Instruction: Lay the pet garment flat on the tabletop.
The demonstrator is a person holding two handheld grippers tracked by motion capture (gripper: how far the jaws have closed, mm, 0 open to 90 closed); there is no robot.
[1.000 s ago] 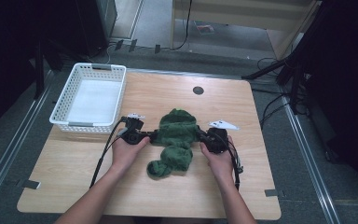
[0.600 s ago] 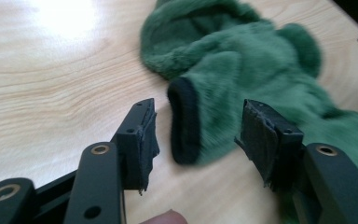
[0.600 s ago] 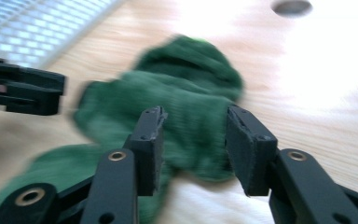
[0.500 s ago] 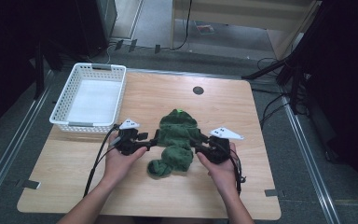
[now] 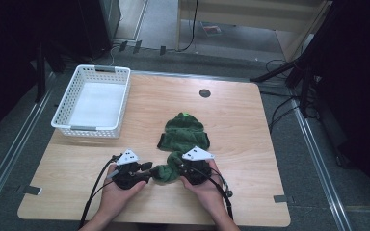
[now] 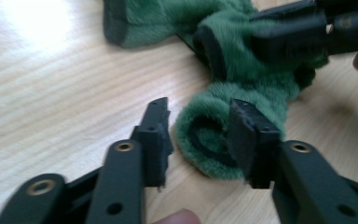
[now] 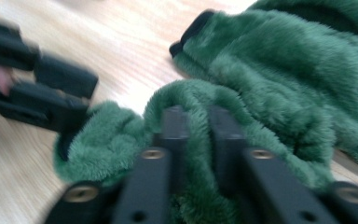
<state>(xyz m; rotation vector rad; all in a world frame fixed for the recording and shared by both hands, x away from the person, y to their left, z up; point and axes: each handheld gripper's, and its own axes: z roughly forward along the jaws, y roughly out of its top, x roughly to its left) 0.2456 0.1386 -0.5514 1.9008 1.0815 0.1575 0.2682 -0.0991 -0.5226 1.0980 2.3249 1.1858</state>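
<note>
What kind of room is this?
Probably a lab or workshop for recording: a bare wooden table ringed by floor cables, a white basket, and two hand-held grippers working a green fleece garment.

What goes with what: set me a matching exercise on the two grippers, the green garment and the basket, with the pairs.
Things:
1. left gripper
2. right gripper
3. green fleece garment
4. white basket

States:
A. stands hollow at the table's far left
B. fingers clamped on a fold of fleece
C. lies crumpled mid-table
D. fingers apart around a rolled cuff, having just been closing

Pairs: 1-D, 2-B, 3-C, 4-A
</note>
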